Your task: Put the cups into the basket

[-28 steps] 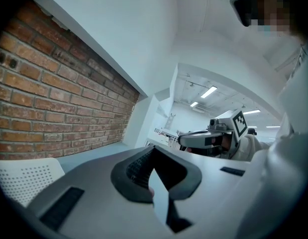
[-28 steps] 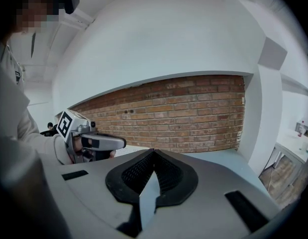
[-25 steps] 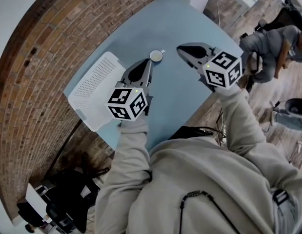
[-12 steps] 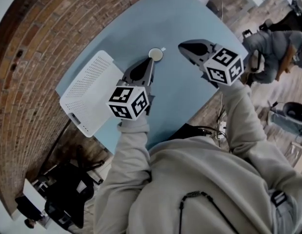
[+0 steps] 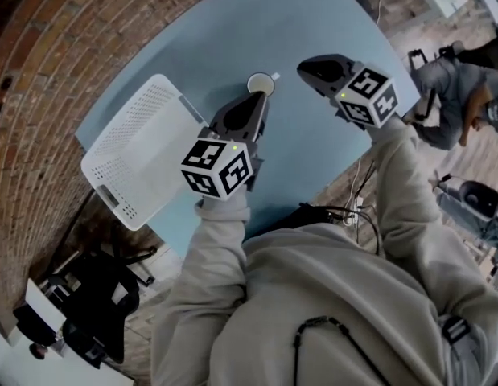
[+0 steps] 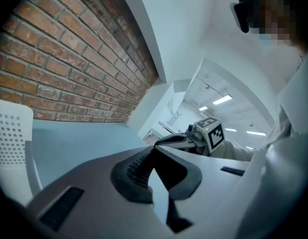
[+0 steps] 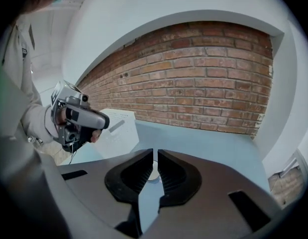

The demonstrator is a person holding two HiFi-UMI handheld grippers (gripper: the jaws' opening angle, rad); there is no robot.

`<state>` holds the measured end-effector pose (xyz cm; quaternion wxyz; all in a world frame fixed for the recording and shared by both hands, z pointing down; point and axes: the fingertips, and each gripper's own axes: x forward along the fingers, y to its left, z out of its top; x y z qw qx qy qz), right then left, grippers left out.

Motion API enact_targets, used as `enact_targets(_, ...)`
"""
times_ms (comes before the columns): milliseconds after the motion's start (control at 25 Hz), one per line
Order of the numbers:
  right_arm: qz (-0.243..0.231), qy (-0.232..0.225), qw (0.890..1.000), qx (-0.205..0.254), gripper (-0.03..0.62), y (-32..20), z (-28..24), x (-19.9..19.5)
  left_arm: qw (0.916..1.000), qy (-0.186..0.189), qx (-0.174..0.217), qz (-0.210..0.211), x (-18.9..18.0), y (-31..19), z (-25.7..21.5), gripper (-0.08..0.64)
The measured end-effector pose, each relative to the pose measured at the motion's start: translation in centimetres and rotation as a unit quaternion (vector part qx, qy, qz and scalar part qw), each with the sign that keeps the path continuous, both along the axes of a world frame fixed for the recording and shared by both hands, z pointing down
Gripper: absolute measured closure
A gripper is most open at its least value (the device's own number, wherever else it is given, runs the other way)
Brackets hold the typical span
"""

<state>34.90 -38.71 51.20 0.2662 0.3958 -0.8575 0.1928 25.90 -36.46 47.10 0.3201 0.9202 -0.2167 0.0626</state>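
- Now, head view: both tools sit lower over the surface (image 5: 232,39) than a second ago. The left hand-held gripper (image 5: 261,96) is just beside the cup (image 5: 260,83), and the right hand-held gripper (image 5: 306,64) is near it on the right. The basket (image 5: 140,155) is on the left. Looks like approach phase, with the cup not grabbed.
- Left gripper view: jaws clenched, nothing between them, aimed nearly level.
- Right gripper view: jaws clenched and empty, tilted down, cup just beyond the tips.

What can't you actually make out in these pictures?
Cup: mostly behind the closed fingers in the right gripper view; too small in the head view to see inside.
Basket: cut off by the left edge in the left gripper view.
Table's near edge: covered by the person's sleeves in the head view.
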Motion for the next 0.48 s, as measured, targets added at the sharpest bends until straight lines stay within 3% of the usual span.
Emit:
enact_targets(160,-0.035,0.036,0.999,-0.006,0.546,-1.3,3.2,0.6,0.9998,0.0,-0.018,-0.003,-0.1,-0.6,1.9,0.565)
enact_targets(280,-0.062,0.031,0.997,-0.026,0.52,-1.7,5.7,0.5,0.9998,0.002,-0.019,-0.001,0.2,-0.7,2.3,0.565)
enact_targets(480,-0.113,0.066,0.989,-0.064,0.489,-1.8,10.8,0.5,0.9997,0.0,-0.023,0.007,0.8,-0.1,2.9,0.565)
